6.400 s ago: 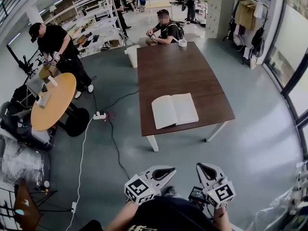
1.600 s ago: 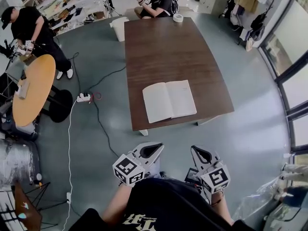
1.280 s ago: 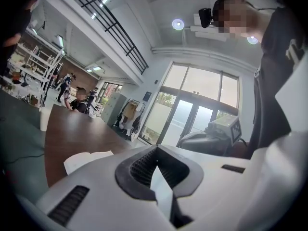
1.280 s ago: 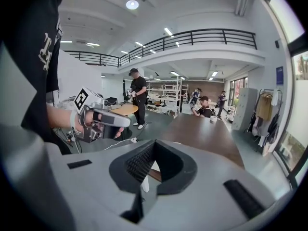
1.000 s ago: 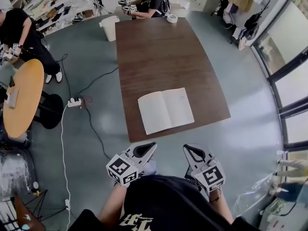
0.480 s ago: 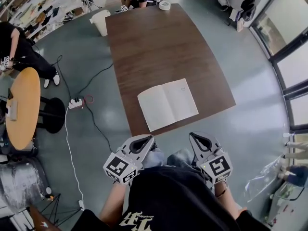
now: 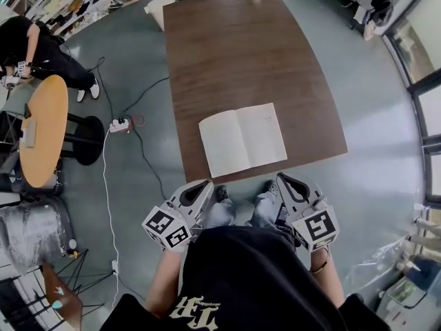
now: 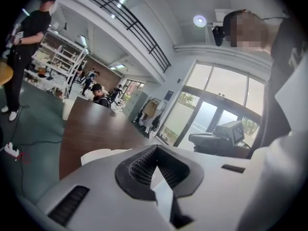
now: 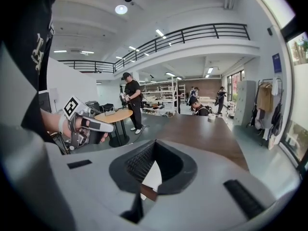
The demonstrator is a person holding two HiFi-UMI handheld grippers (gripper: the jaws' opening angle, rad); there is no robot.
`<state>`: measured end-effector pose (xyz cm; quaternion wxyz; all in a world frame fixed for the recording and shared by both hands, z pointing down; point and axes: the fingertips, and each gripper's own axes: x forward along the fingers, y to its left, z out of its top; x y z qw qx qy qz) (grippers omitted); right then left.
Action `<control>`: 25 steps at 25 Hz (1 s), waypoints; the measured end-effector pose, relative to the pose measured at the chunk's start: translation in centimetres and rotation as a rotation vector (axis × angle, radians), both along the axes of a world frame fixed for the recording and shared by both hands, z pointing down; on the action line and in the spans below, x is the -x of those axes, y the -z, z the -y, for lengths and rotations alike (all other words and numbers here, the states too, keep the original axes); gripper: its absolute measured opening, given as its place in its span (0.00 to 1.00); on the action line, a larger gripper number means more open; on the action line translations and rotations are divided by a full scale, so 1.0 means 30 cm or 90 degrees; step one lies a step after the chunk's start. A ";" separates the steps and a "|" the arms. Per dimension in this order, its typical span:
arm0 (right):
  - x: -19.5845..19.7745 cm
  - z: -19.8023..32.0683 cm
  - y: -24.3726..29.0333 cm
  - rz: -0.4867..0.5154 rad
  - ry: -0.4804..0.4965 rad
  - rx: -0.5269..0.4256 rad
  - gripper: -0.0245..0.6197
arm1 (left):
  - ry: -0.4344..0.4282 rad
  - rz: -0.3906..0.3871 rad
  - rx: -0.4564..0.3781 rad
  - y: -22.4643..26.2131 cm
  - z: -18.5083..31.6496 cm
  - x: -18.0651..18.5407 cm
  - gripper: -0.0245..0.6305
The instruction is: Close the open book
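While hanging shut on nothing, tips pressed together, keep the white plastic left gripper (image 7: 200, 187) and the matching white right gripper (image 7: 284, 183) level with each other, both on the near side of the open white-paged book (image 7: 242, 138) and well short of it. Find that book lying flat with blank pages spread to either side of a spine pointing away, resting on the dark brown wooden table (image 7: 227, 54) whose front edge runs just on the book's near side. Judged from that layout, reach forward over that edge, slide one closed tip under the outer edge of one half, and swing it in an arc about the spine onto the other half. Press the opposite half down with the other gripper to stop sliding, and lift cover and pages together to avoid creasing loose leaves.
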<state>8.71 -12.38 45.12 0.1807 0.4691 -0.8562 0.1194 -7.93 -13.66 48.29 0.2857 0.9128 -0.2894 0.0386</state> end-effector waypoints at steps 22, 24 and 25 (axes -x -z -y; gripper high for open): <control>-0.283 0.108 -0.028 -0.016 0.100 -0.009 0.02 | 0.145 -0.077 0.156 -0.294 0.010 -0.144 0.05; -0.278 0.114 -0.023 -0.019 0.112 -0.012 0.02 | 0.166 -0.100 0.176 -0.323 0.024 -0.145 0.05; -0.275 0.116 -0.021 -0.021 0.118 -0.014 0.02 | 0.180 -0.115 0.188 -0.338 0.032 -0.144 0.05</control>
